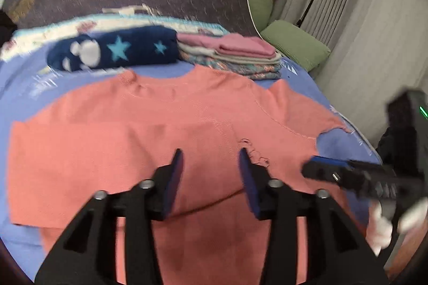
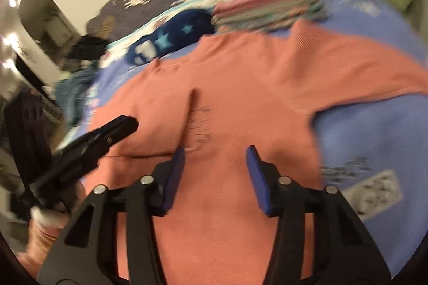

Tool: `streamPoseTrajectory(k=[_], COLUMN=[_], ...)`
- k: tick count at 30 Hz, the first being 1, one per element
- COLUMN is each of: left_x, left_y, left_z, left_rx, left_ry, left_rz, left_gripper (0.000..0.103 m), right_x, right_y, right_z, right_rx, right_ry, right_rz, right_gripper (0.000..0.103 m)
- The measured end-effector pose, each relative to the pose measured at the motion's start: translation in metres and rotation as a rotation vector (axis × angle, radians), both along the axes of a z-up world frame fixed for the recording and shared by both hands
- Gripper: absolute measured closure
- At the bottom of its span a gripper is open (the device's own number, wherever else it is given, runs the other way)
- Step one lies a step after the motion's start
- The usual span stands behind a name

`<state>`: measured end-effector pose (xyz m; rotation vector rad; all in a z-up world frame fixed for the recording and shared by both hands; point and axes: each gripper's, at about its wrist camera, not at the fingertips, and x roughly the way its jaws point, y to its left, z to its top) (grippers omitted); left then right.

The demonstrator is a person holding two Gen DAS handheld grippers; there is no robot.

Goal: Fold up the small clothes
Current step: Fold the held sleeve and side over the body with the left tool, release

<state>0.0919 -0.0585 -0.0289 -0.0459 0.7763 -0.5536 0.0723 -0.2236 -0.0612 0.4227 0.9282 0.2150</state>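
Above the salmon shirt [image 1: 160, 124], I hold left gripper [image 1: 211, 164] and right gripper [image 2: 215, 162] half-open, empty; pinch one layer only.

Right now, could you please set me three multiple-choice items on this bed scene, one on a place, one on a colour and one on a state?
1. Where does the folded stack lie?
A. Beyond the shirt's collar, right of the navy star garment
B. On the green cushion
C. Under the shirt

2. What colour is the shirt spread on the bed?
A. Green
B. Salmon pink
C. White

3. How do the left gripper's jaws stand?
A. Shut on a sleeve
B. Shut on the navy garment
C. Apart, with nothing pinched

Answers: 1 A, the stack sits beside the navy star garment past the collar. 2 B, the cloth is salmon pink against the blue bedsheet. 3 C, the blue pads stand apart above the flat shirt.
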Motion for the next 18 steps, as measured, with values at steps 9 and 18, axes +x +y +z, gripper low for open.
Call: streamPoseTrajectory(k=[9,18], left_x=[-0.001,0.025], left_y=[-0.034,-0.054], left_z=[-0.028,-0.006], left_rx=[0.173,0.175], left_ry=[0.021,-0.047], left_rz=[-0.126,-0.133], left_gripper=[0.052,0.100], right_x=[0.106,0.120], right_y=[0.045,0.052], right_z=[-0.027,0.005], right_rx=[0.068,0.050], right_ry=[0.114,-0.028], right_rz=[0.188,0.207], right_gripper=[0.034,0.099])
